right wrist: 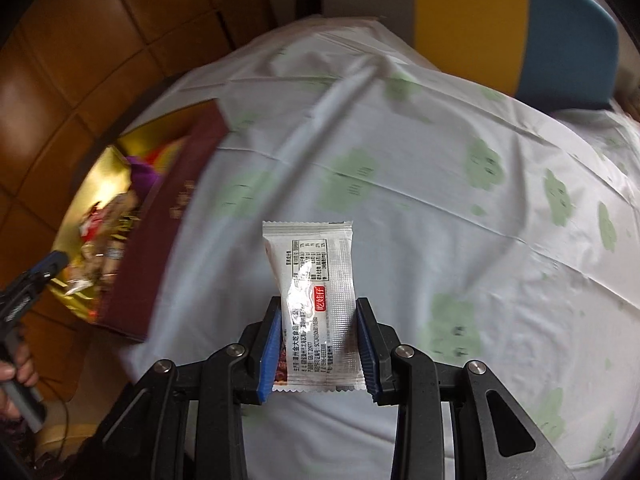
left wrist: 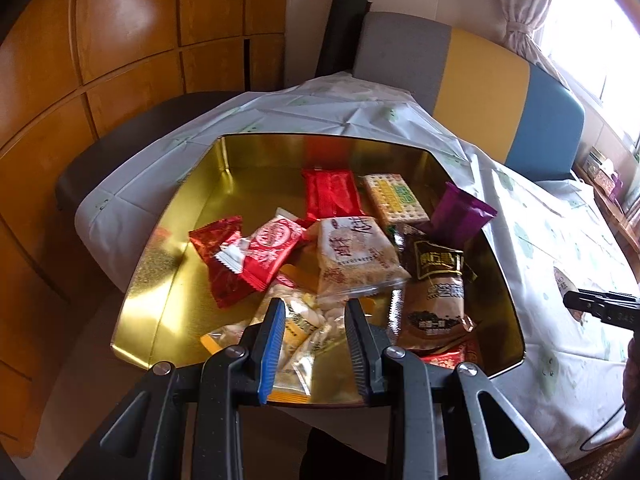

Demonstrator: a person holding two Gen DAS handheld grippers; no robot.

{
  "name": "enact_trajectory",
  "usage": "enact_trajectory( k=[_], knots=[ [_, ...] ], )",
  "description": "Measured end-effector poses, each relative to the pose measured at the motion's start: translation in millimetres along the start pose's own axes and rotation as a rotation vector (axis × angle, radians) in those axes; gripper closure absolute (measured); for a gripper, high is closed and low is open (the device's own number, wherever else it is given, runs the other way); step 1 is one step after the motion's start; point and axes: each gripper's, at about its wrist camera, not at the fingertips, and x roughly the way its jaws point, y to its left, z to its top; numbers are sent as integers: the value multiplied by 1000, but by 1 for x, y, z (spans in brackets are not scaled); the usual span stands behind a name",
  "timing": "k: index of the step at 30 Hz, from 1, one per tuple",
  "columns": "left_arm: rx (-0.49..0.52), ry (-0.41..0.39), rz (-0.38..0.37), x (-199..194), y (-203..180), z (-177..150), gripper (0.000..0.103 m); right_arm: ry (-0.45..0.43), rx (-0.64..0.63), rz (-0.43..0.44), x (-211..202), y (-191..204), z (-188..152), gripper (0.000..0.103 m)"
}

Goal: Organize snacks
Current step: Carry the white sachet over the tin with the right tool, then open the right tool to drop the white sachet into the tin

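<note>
Left claw: left gripper [left wrist: 314, 312] hovers over the near edge of the gold octagonal tin box [left wrist: 180, 280]; its jaws look clenched as far as they go, with nothing pinched between them.
Tin contents, left to right: two red crinkle-edged sachets [left wrist: 240, 258], a clear pouch of pale nuts [left wrist: 304, 320], a beige rice-cake packet [left wrist: 356, 256], a plain red wrapper [left wrist: 330, 196], a cracker pack with green label [left wrist: 394, 196], a brown sesame-bar packet [left wrist: 436, 300], a purple wrapper [left wrist: 460, 216].
Right claw: right gripper [right wrist: 316, 340] is grasping a silver-white foil snack packet [right wrist: 316, 280] above the white green-flowered tablecloth [right wrist: 440, 200], right of the tin.
Progress: most snacks lie in the tin; judging by this, the held packet is not yet sorted.
Writing: a red tag with white Chinese characters and a nutrition table on the foil packet; the small print is unreadable.
</note>
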Motion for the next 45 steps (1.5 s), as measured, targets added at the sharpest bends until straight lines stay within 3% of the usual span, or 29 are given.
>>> enact_trajectory(
  k=[11,16,20,25,29,32,35,37,38,39,45],
  knots=[
    [-83,-22,56,-3,37,6,72,-70,-132,251,-3,125,33,68],
    [-107,-17,60,-2,47,4,72,-37,-211,276,22,176,41,68],
    [-122,-12,59,0,54,4,72,40,-249,265,57,201,40,66],
    [-137,-4,58,3,58,2,72,108,-228,239,92,201,35,65],
    [-140,0,59,6,59,2,72,87,-221,262,86,192,34,61],
    [-138,1,62,7,57,2,72,52,-207,295,73,186,32,47],
    [-140,-2,63,7,56,3,72,29,-226,289,65,184,27,47],
    [-138,-4,67,7,55,3,72,31,-252,277,65,186,22,54],
    [-137,-6,69,7,54,3,72,35,-267,267,66,188,21,69],
    [-135,-6,72,6,53,3,72,45,-277,262,68,189,19,76],
    [-118,-28,93,-1,45,2,68,52,-267,270,79,190,17,79]
  ],
)
